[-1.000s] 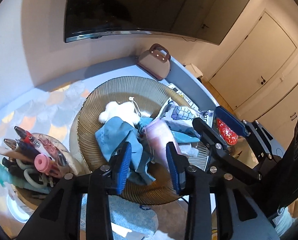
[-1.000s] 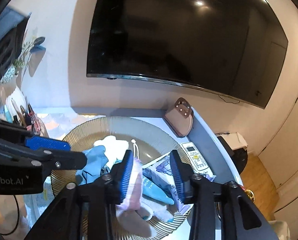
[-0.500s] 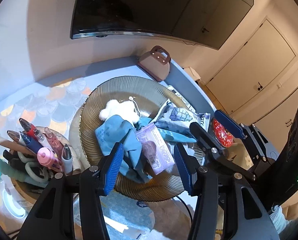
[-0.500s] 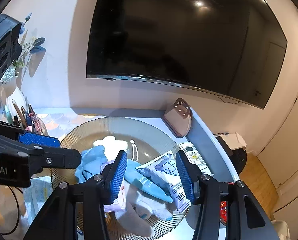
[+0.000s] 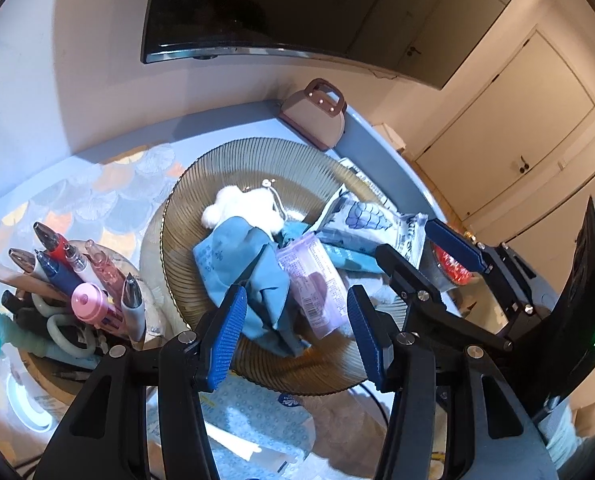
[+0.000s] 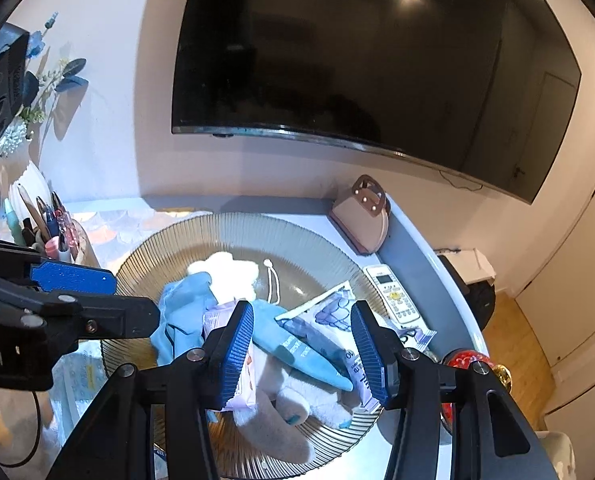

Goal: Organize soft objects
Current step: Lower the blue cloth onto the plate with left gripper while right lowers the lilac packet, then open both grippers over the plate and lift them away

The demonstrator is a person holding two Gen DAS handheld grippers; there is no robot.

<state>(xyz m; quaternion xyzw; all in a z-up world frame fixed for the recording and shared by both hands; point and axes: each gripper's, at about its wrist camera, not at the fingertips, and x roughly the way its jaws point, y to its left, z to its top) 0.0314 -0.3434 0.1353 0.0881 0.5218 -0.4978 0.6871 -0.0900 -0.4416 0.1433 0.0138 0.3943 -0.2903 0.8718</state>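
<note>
My left gripper (image 5: 293, 332) and right gripper (image 6: 303, 344) hang half-open, empty; the lilac packet (image 5: 311, 280) lies lengthwise mid-frame between my left fingers (image 5: 227, 336), nearest them

A curved black television (image 6: 361, 60) hangs on the wall at twelve o'clock above the table (image 6: 425, 280). A small pink handbag (image 6: 363, 220) with a brown handle stands upright at the table's far edge, at about one o'clock. A white remote control (image 6: 393, 294) lies flat at three o'clock, just beside it. At nine o'clock a cup of pens and scissors (image 5: 69, 292) stands. White doors (image 5: 509, 136) close off the room at two o'clock.
</note>
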